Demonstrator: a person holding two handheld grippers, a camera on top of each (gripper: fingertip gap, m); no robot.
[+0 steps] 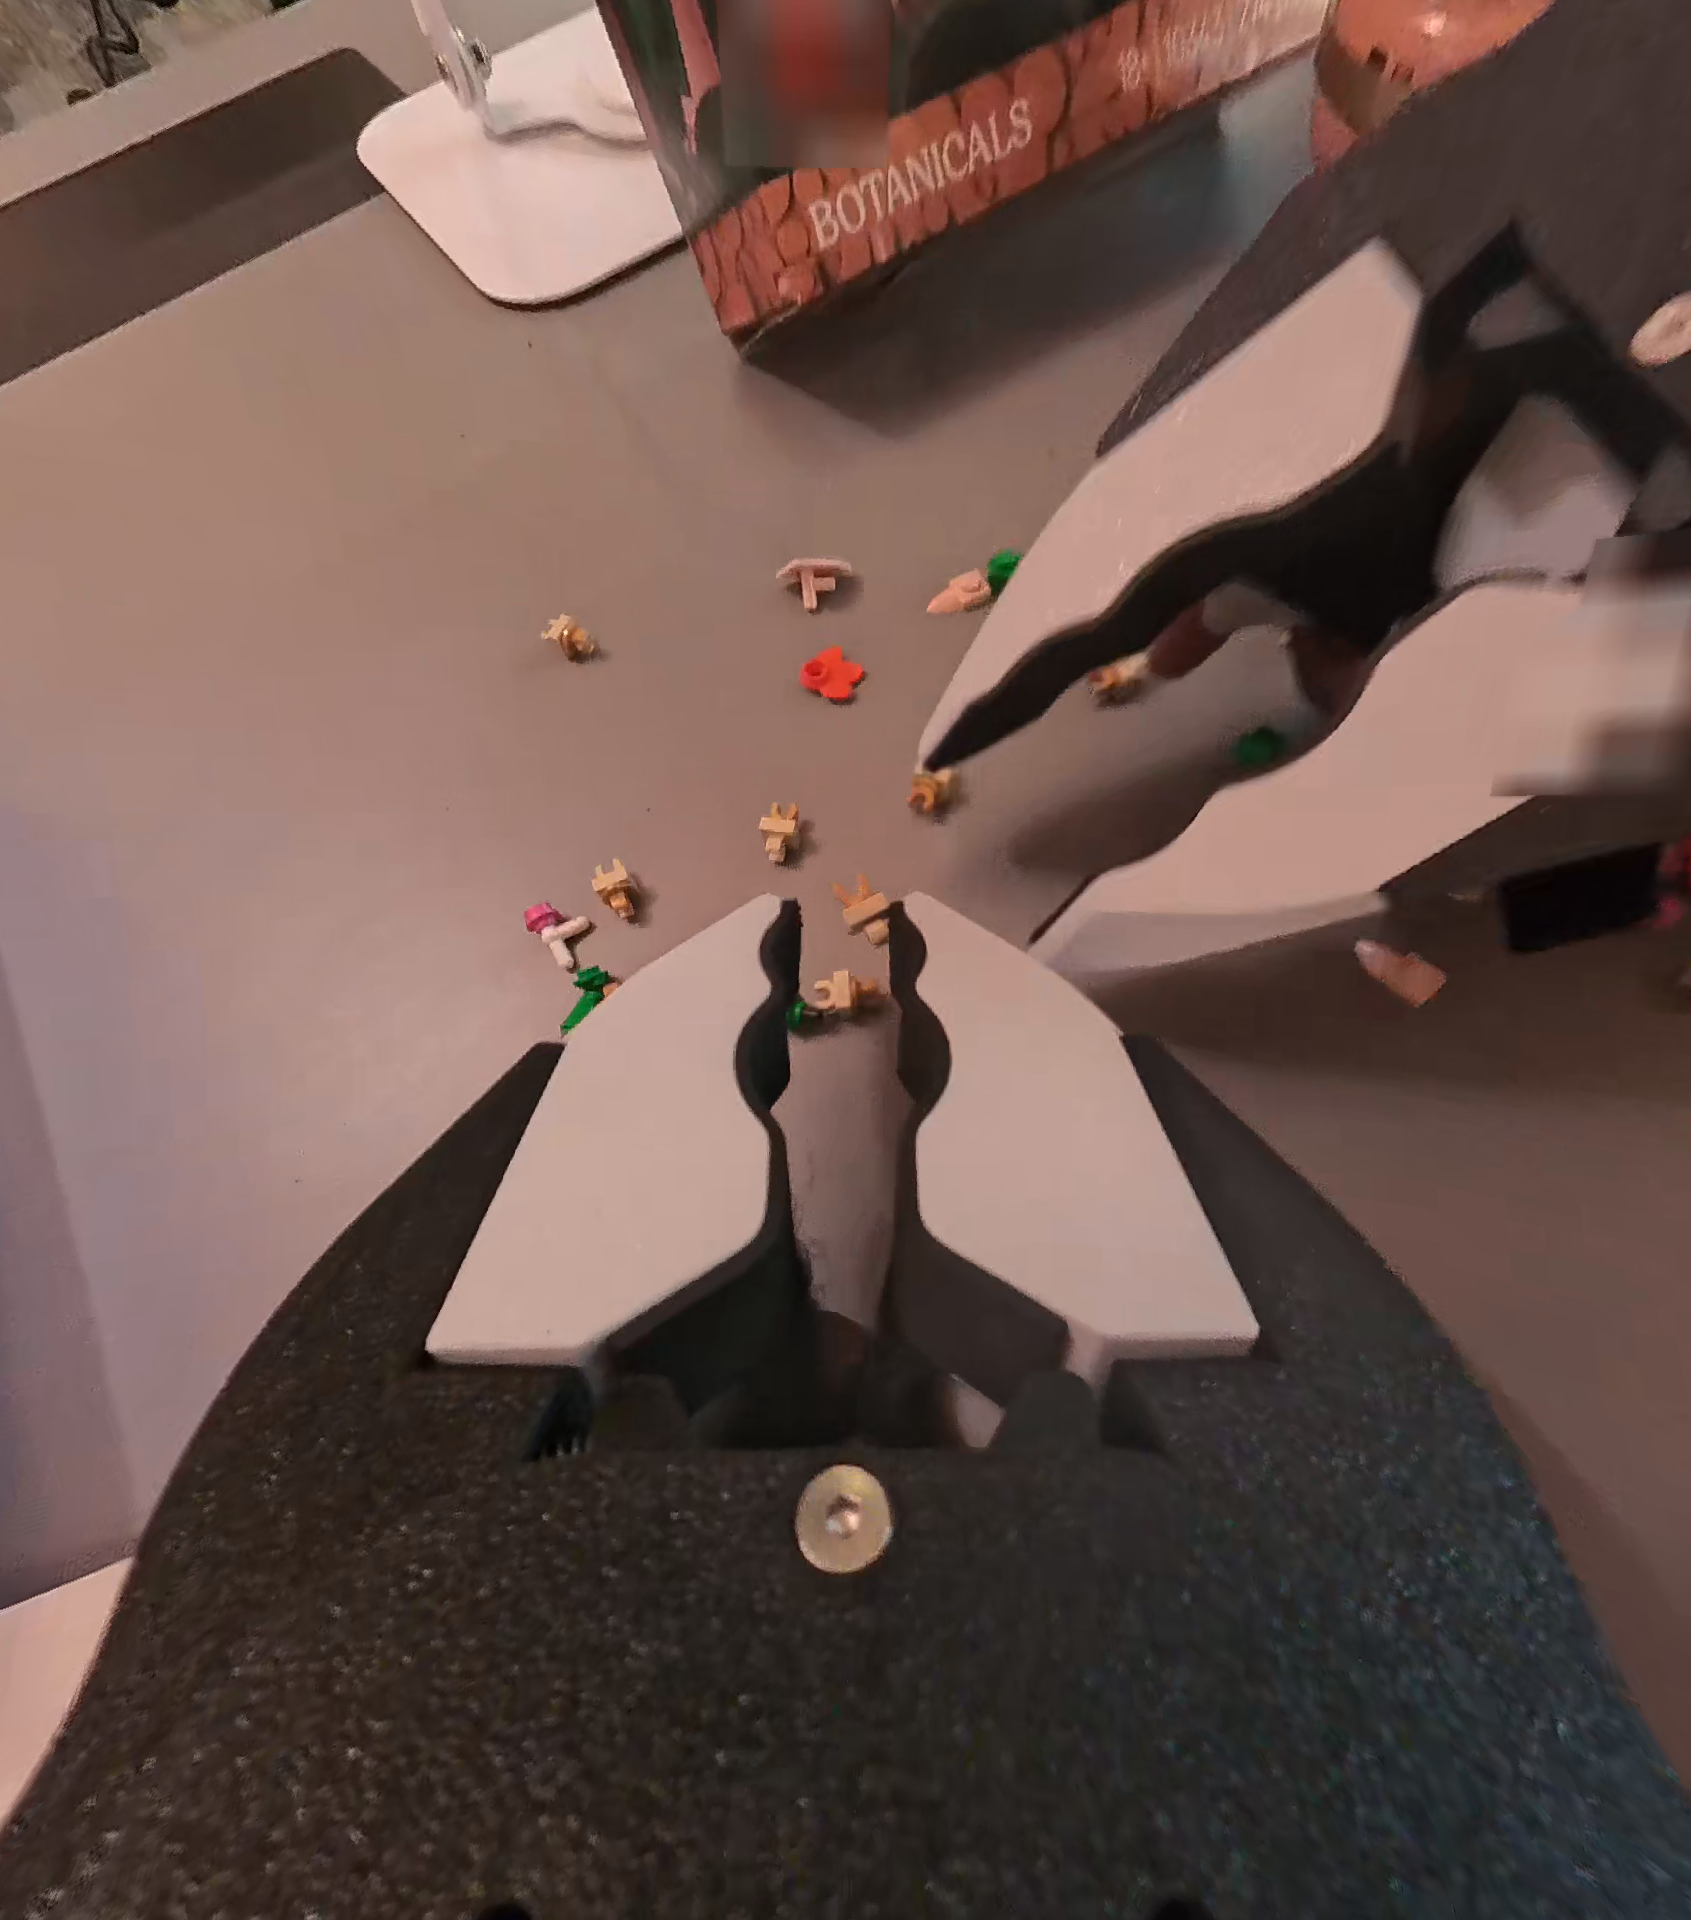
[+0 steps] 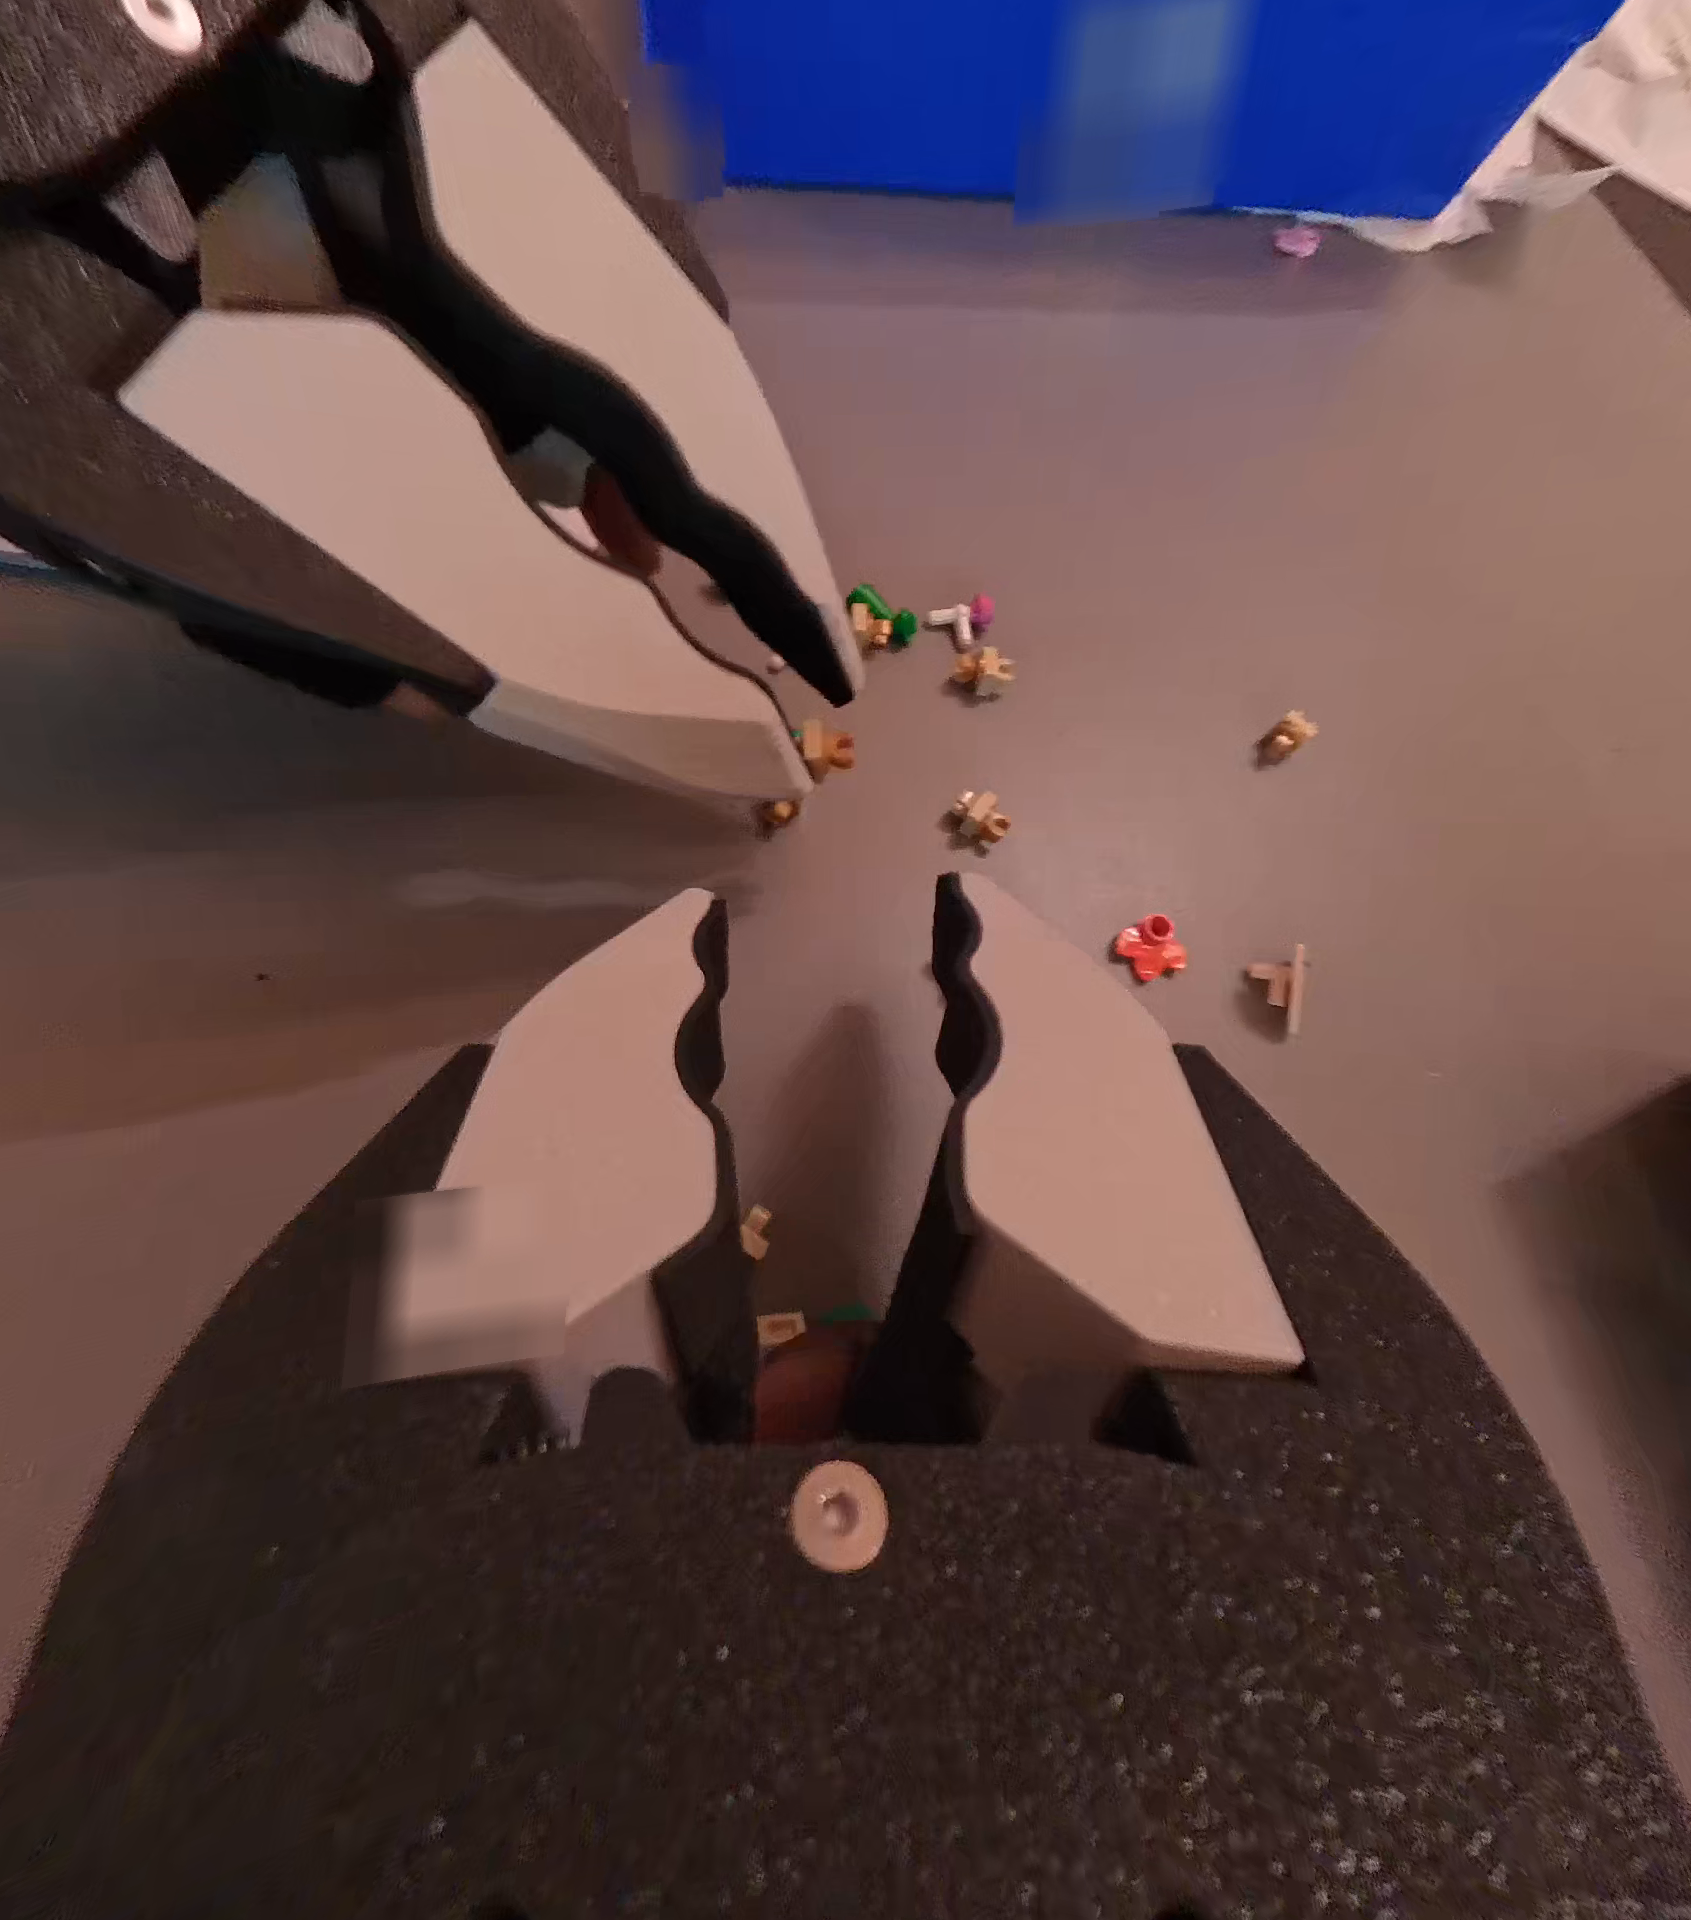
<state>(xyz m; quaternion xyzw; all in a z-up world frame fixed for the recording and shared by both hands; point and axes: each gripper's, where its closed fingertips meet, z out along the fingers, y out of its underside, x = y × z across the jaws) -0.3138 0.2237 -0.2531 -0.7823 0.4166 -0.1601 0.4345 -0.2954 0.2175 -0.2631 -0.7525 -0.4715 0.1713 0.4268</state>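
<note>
Both views are dim and warm-toned, with soft shadows under each gripper on the grey table (image 1: 321,582); wide-angle bending stretches the edges. Far corners blur; small scattered pieces (image 2: 976,816) stay fairly sharp.

Small tan clip pieces (image 1: 781,831), a red flower piece (image 1: 832,675) and green bits (image 1: 583,1000) lie scattered on the grey tabletop (image 1: 301,582).

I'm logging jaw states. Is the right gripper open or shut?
Open. In its own wrist view the right gripper shows a clear gap of bare grey table between its fingertips, with nothing clamped there.
</note>
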